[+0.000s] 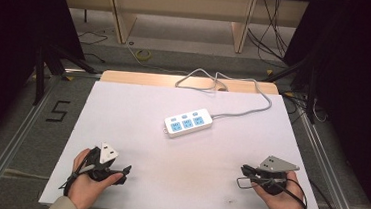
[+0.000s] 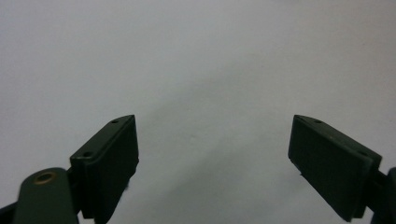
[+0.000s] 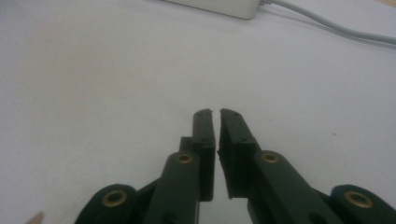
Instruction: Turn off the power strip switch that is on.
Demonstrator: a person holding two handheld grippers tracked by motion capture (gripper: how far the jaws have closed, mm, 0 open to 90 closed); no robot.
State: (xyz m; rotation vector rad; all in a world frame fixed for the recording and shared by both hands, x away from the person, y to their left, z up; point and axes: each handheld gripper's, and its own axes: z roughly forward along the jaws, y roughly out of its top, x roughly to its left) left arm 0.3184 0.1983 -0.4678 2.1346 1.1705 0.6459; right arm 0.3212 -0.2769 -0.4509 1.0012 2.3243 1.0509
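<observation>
While your hands rest at the near edge of the white tabletop [image 1: 138, 111], the power strip [image 1: 188, 122] lies near its middle, well apart from both grippers. It is a flat, rounded white plastic bar with three blue socket faces in a row, its long axis running left to right and tilted slightly, the grey cable [image 1: 253, 107] leaving its right end and looping toward the far edge. Your left gripper [image 1: 127, 170] holds its jaws wide apart over bare tabletop, gripping nothing. Your right gripper [image 1: 243, 168] has its jaws almost together, nothing between them.
</observation>
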